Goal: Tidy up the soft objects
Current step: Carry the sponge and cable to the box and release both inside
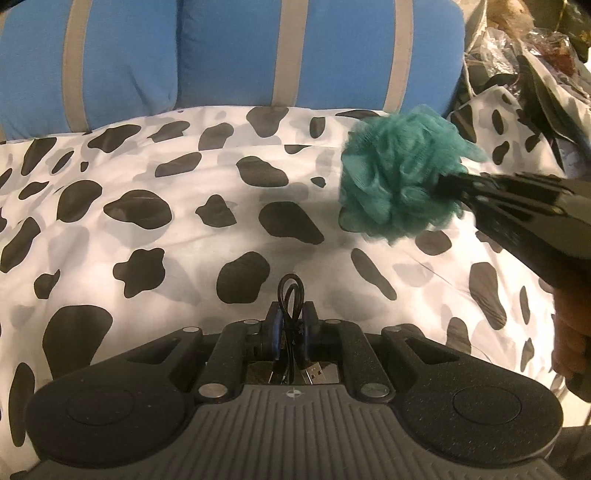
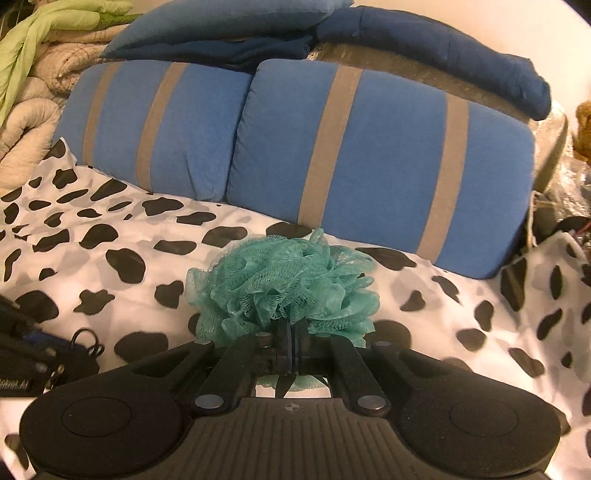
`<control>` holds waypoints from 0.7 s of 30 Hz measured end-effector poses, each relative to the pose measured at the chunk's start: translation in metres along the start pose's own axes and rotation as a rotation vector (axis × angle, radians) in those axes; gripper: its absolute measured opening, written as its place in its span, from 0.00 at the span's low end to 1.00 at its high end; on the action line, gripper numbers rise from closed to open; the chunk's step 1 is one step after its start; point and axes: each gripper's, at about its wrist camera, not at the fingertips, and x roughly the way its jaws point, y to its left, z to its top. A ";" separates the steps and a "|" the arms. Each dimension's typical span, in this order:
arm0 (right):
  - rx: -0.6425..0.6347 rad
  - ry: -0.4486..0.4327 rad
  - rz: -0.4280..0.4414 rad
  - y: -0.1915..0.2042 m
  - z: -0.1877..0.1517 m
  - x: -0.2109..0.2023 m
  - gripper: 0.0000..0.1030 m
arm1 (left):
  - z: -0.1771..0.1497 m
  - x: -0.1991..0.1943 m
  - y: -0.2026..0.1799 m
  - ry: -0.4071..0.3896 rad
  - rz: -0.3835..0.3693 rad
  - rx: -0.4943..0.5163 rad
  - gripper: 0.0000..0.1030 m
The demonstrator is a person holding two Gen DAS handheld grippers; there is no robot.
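Observation:
A teal mesh bath pouf hangs above the cow-print bed cover, and my right gripper is shut on its underside. In the left wrist view the same pouf is off the cover at the right, with the right gripper reaching in from the right edge, held by a hand. My left gripper is shut on a thin black cable. The cable's loop sticks out past the fingertips and a USB plug hangs behind them. That cable loop also shows at the lower left of the right wrist view.
Two blue pillows with grey stripes lean at the head of the bed. A dark blue blanket lies behind them. A beige quilt and a green cloth sit at the left. Plastic bags and a brown plush crowd the right.

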 end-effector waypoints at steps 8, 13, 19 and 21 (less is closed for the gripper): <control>0.016 0.006 -0.006 0.001 -0.020 -0.046 0.03 | -0.011 -0.010 -0.008 -0.014 -0.014 0.027 0.11; 0.020 0.008 -0.001 0.008 -0.030 -0.070 0.03 | -0.020 -0.019 -0.010 -0.021 -0.028 0.026 0.11; 0.043 0.006 0.009 0.015 -0.038 -0.093 0.03 | -0.036 -0.030 -0.010 -0.014 -0.027 0.023 0.11; 0.048 0.009 0.009 0.018 -0.041 -0.100 0.03 | -0.042 -0.033 -0.009 -0.010 -0.026 0.020 0.11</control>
